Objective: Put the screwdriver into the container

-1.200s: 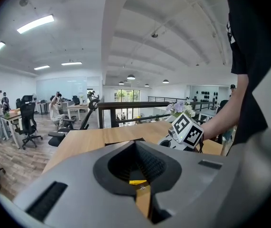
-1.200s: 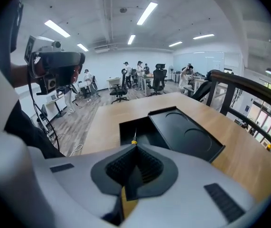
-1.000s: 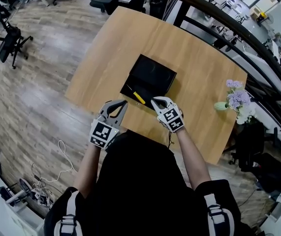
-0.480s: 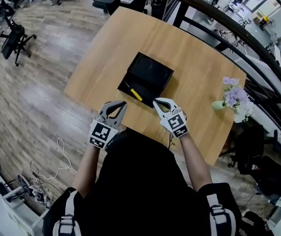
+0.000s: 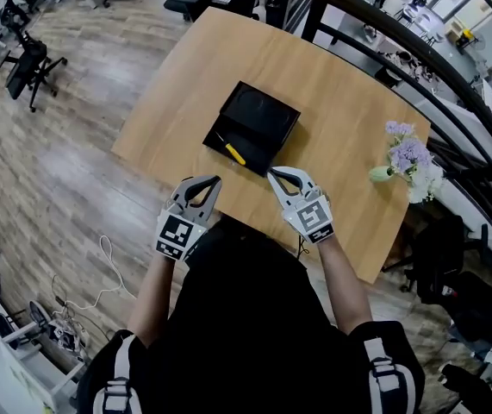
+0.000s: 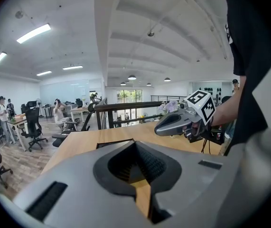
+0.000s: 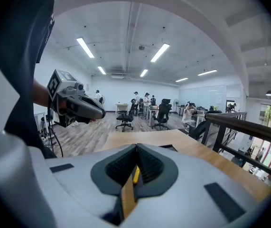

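Observation:
A yellow-handled screwdriver (image 5: pixel 233 153) lies inside the black container (image 5: pixel 258 119), near its front left corner, on the wooden table (image 5: pixel 332 102). Both grippers hover at the table's near edge, short of the container. My left gripper (image 5: pixel 214 180) is shut and empty, in its own view (image 6: pixel 135 144) pointing across the table towards the container (image 6: pixel 110 143). My right gripper (image 5: pixel 271 174) is shut and holds nothing. Its own view (image 7: pixel 136 146) shows the screwdriver (image 7: pixel 135 174) through the gap behind the closed tips, apart from them.
A vase of purple and white flowers (image 5: pixel 407 160) stands at the table's right side. A dark railing (image 5: pixel 418 50) runs behind the table. Office chairs (image 5: pixel 23 63) stand on the wood floor to the left. Cables (image 5: pixel 108 270) lie on the floor.
My right gripper has drawn back from the container's front edge towards the person. The screwdriver has stayed in the container. The left gripper has barely moved.

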Demonstrator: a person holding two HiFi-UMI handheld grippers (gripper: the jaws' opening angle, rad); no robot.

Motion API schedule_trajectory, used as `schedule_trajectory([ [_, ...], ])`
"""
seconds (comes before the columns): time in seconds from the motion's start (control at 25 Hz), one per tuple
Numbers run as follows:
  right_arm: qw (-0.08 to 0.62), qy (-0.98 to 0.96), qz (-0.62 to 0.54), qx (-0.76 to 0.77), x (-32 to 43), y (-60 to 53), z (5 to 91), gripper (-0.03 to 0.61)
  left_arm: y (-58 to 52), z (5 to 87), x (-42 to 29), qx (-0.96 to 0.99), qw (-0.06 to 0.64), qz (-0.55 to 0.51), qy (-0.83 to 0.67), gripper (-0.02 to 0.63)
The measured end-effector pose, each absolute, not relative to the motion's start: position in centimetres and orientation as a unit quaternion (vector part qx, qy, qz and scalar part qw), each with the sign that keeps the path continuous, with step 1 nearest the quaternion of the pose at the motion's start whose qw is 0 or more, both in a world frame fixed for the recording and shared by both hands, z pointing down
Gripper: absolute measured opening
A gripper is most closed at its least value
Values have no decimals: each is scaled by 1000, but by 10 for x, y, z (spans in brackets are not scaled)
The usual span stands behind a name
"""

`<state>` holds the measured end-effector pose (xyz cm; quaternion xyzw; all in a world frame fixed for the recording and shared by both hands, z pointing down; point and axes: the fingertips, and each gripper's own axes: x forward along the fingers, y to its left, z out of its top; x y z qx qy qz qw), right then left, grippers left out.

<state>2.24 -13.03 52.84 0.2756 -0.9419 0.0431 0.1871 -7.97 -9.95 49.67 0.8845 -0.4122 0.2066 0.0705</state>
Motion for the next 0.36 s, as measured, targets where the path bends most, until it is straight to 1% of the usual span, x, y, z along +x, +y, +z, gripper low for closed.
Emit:
schedule_trajectory([
  [0.36, 200, -942, 36, 266, 33, -96, 536, 26, -65, 501, -66, 881, 72, 199, -423, 23],
])
